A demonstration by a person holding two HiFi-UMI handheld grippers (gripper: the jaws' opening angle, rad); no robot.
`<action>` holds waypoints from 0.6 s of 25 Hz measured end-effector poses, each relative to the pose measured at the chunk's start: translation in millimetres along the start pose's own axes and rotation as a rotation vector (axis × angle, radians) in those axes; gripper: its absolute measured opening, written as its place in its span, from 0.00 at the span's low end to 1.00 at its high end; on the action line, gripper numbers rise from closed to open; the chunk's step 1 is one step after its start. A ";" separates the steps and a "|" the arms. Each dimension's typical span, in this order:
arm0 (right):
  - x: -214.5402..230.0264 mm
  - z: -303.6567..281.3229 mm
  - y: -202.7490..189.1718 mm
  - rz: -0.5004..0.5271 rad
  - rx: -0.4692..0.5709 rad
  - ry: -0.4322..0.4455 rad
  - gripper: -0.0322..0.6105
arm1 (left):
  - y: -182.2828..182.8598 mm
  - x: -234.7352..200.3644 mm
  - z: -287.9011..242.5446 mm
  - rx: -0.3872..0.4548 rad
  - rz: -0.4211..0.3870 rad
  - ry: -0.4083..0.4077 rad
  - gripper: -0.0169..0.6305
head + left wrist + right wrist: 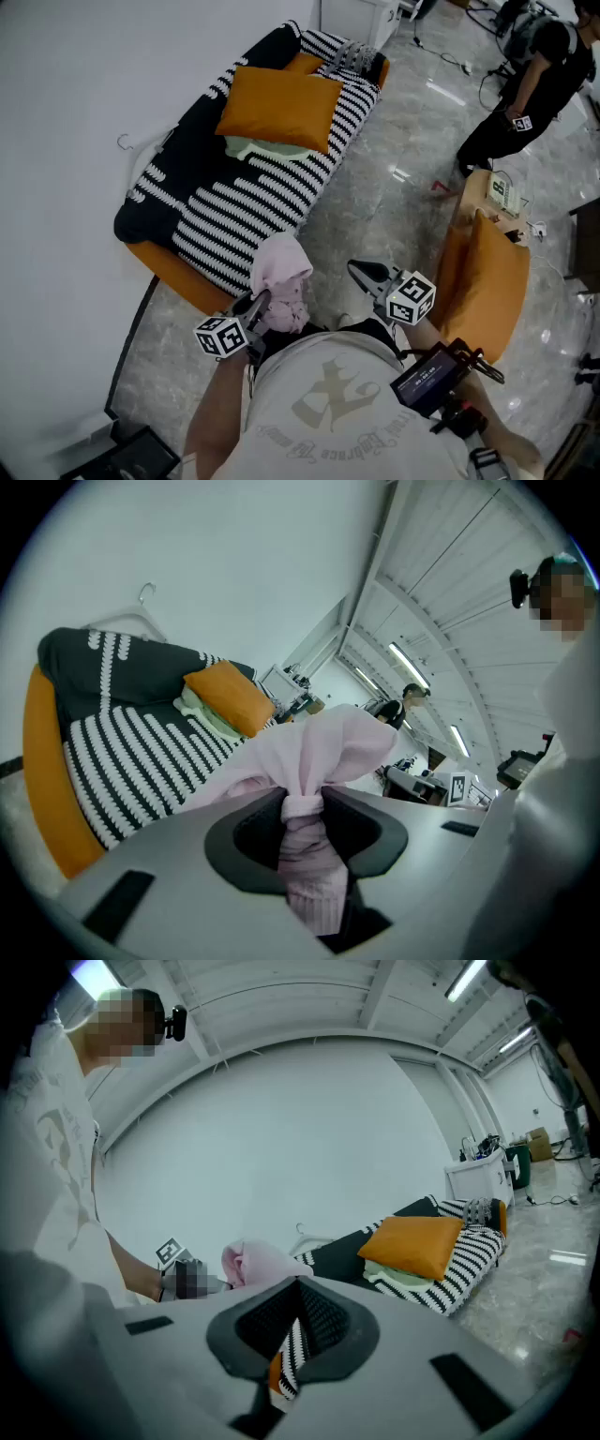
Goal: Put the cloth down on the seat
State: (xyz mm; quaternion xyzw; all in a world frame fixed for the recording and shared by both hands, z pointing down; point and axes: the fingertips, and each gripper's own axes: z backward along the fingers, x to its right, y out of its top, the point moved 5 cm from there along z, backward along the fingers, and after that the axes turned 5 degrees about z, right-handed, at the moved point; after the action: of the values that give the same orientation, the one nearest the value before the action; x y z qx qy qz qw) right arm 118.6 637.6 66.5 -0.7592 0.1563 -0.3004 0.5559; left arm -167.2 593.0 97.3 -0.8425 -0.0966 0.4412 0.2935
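A crumpled pink cloth (281, 274) hangs bunched between the jaws of my left gripper (258, 302), which is shut on it just in front of the seat's near end. In the left gripper view the cloth (319, 752) is pinched at a knot-like waist in the left gripper (305, 808). The seat (244, 211) is a long bench under a black-and-white striped cover (131, 752). My right gripper (358, 270) hovers to the right of the cloth over the floor, jaws together and empty (298, 1288). The pink cloth (253, 1262) shows at its left.
An orange cushion (281, 105) lies on a pale green cloth (262, 148) on the far half of the seat. An orange chair (492, 281) stands to the right. A person in black (534, 75) stands at the far right. A white hanger (141, 145) sits by the wall.
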 end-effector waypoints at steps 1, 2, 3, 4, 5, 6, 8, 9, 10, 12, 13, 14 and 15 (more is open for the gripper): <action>0.8 17.8 -2.4 -0.003 -0.014 -0.001 0.07 | -11.8 12.1 -7.3 -0.002 0.021 -0.007 0.22; 1.3 34.7 -4.9 -0.007 -0.027 -0.002 0.07 | -23.2 23.8 -13.8 -0.003 0.040 -0.012 0.22; 1.4 50.0 -7.5 -0.011 -0.037 -0.002 0.07 | -33.6 34.8 -18.6 -0.003 0.056 -0.014 0.22; 1.0 63.1 -10.1 -0.017 -0.041 -0.002 0.07 | -42.8 44.7 -21.3 -0.002 0.067 -0.012 0.22; 0.7 74.4 -12.4 -0.024 -0.039 -0.002 0.07 | -50.9 53.5 -22.2 0.001 0.076 -0.008 0.22; 1.1 84.7 -14.5 -0.032 -0.032 -0.006 0.07 | -58.0 61.2 -22.2 0.006 0.084 -0.004 0.22; 4.9 100.6 -17.1 -0.043 -0.015 -0.016 0.07 | -68.6 72.6 -21.4 0.024 0.098 0.009 0.22; 7.4 105.6 -17.8 -0.044 -0.010 -0.019 0.07 | -71.4 76.3 -20.7 0.036 0.102 0.018 0.22; 9.3 108.9 -18.2 -0.043 -0.006 -0.018 0.07 | -73.1 78.7 -19.5 0.048 0.103 0.028 0.22; 10.7 113.7 -18.8 -0.038 0.001 -0.010 0.07 | -76.0 81.3 -15.8 0.068 0.103 0.050 0.22; 10.8 115.9 -19.1 -0.036 0.003 -0.006 0.07 | -77.7 82.5 -13.4 0.073 0.101 0.059 0.22; 10.8 117.6 -19.6 -0.036 0.005 -0.004 0.07 | -79.3 83.7 -10.7 0.077 0.099 0.069 0.22; 10.9 118.4 -20.2 -0.038 0.005 -0.003 0.07 | -80.3 84.7 -7.5 0.081 0.095 0.078 0.22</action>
State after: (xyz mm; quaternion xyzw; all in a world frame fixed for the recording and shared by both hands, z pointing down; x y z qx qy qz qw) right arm 199.6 726.9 64.6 -0.7609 0.1404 -0.3102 0.5523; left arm -103.3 690.6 89.0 -0.8502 -0.0271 0.4249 0.3096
